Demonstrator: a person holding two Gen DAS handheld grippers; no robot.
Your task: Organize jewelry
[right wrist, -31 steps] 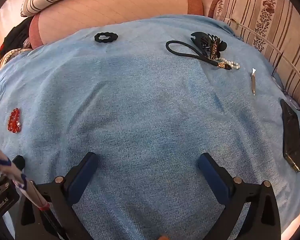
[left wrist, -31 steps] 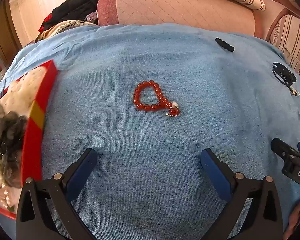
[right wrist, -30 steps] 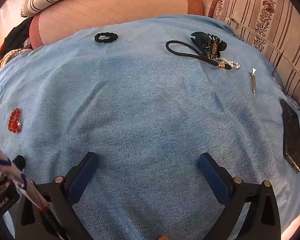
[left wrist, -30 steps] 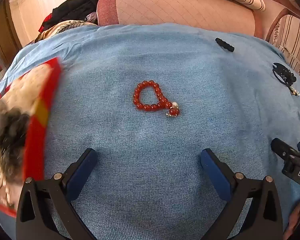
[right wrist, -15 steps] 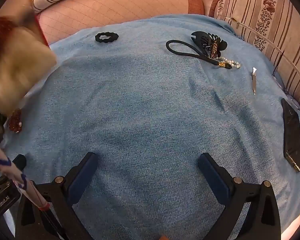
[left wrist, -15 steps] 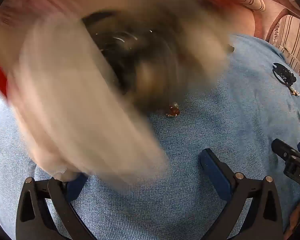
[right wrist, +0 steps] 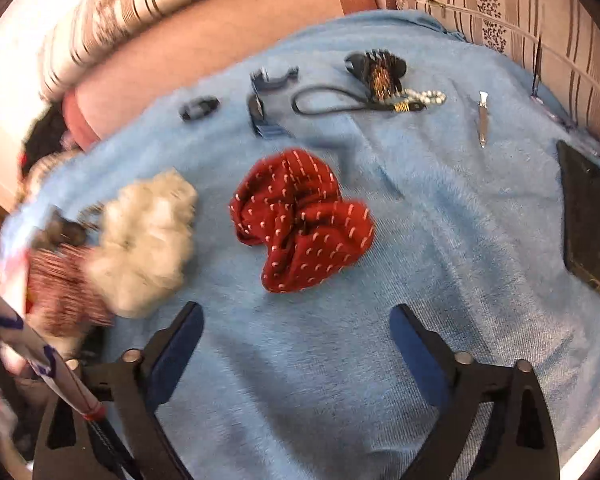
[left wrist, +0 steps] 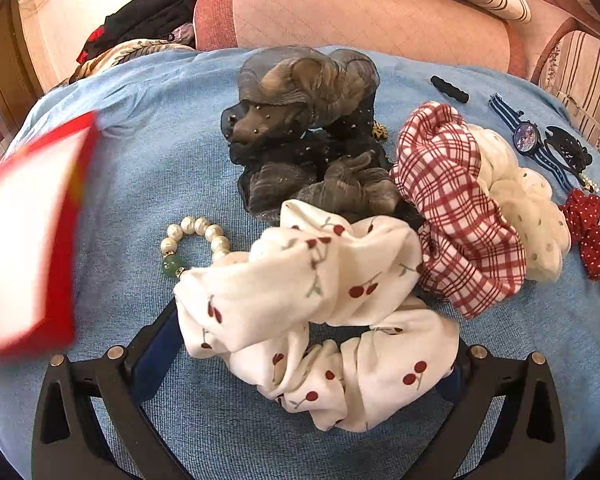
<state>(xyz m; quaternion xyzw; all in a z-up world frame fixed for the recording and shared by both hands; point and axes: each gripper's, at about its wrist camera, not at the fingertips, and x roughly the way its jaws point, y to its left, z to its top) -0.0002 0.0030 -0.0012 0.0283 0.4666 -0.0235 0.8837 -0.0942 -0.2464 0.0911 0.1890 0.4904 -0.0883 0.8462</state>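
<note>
Matt knitted blue cloth (left wrist: 148, 152), sheer gauzy scrunchie (left wrist: 308, 120), glossy pearl bracelet (left wrist: 194, 236), shiny metal clip (right wrist: 483, 118)

Pearl bracelet (left wrist: 194, 243) and striped watch (left wrist: 529, 136) lie flat beside scrunchies (left wrist: 324, 312).

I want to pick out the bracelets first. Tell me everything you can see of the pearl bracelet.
The pearl bracelet is a small loop of round cream-white beads with one green bead between gold-coloured spacers. It lies flat on the blue cloth; its near right part is hidden under the cherry-print scrunchie. It sits just ahead of the left gripper's left finger, not held.
</note>
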